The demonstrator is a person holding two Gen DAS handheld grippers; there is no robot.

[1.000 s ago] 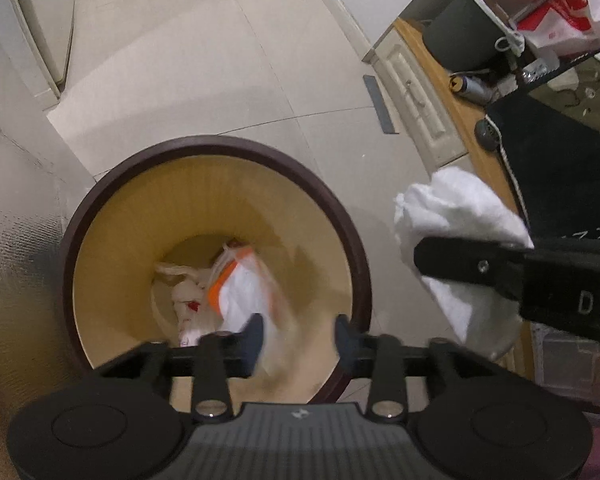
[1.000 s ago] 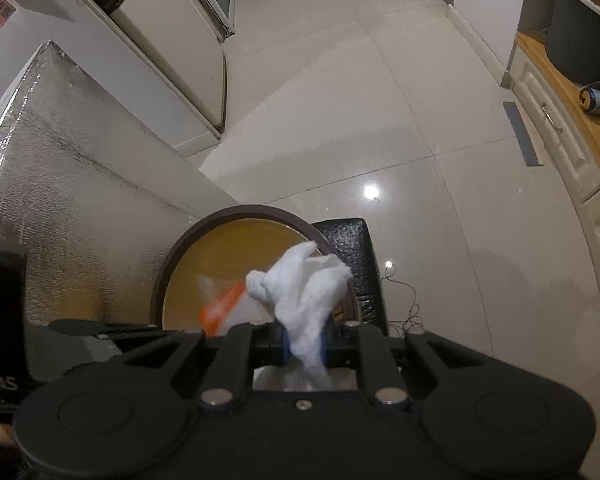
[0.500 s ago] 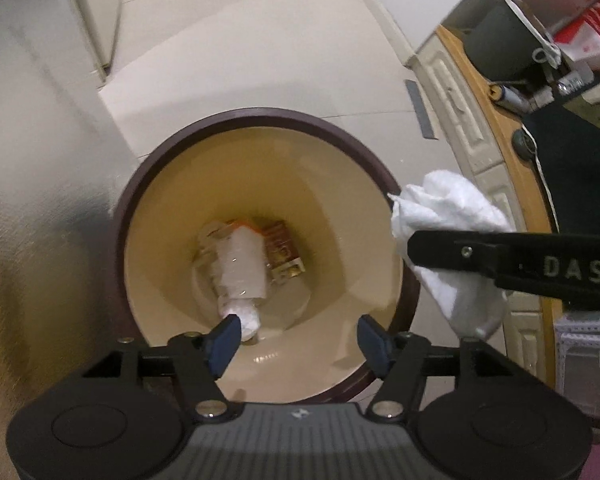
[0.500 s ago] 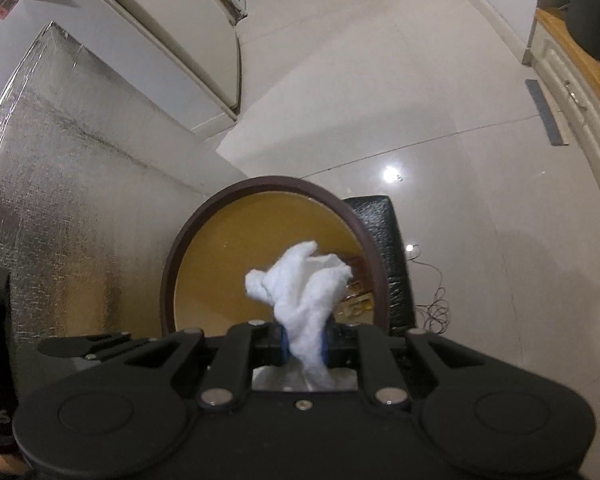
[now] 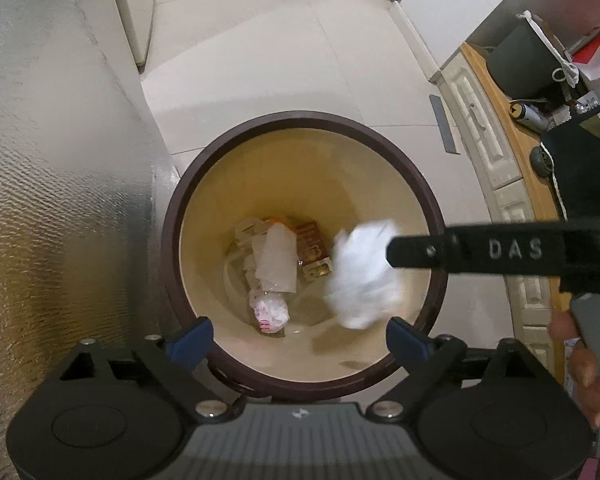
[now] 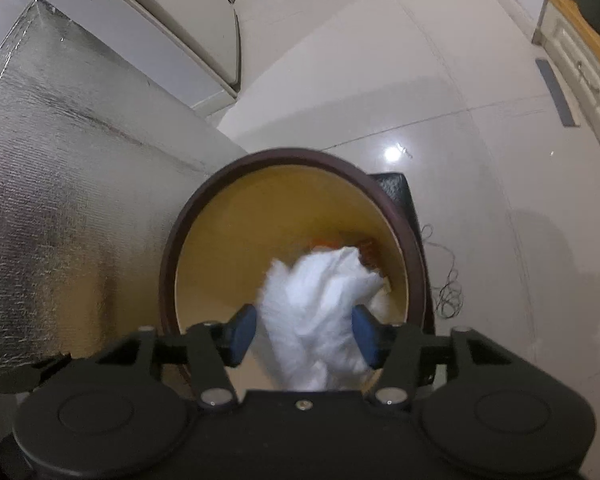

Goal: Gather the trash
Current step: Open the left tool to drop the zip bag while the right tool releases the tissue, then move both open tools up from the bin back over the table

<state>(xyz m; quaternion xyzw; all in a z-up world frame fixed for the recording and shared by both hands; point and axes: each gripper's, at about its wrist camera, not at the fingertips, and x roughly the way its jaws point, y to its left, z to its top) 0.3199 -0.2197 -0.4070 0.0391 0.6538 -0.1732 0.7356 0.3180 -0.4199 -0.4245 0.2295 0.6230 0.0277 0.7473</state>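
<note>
A round bin with a dark brown rim (image 5: 304, 117) (image 6: 296, 154) and a yellow inside stands on the floor below both grippers. Wrappers and crumpled paper (image 5: 278, 264) lie at its bottom. A crumpled white tissue (image 5: 362, 276) (image 6: 320, 312) is blurred over the bin's mouth, between the parted pads of my right gripper (image 6: 305, 334), loose from them. My right gripper also shows from the side in the left wrist view (image 5: 396, 248). My left gripper (image 5: 298, 338) is wide open and empty above the bin's near rim.
A silver foil-covered box (image 5: 60, 200) (image 6: 68, 168) stands against the bin's left side. A black object (image 6: 396, 192) and a thin cable (image 6: 446, 288) lie on the tiled floor right of the bin. A wooden counter (image 5: 508, 128) with clutter runs along the right.
My right gripper has opened and let go of the white tissue, which is dropping into the bin. My left gripper has opened wider, and the bin has shifted in its view.
</note>
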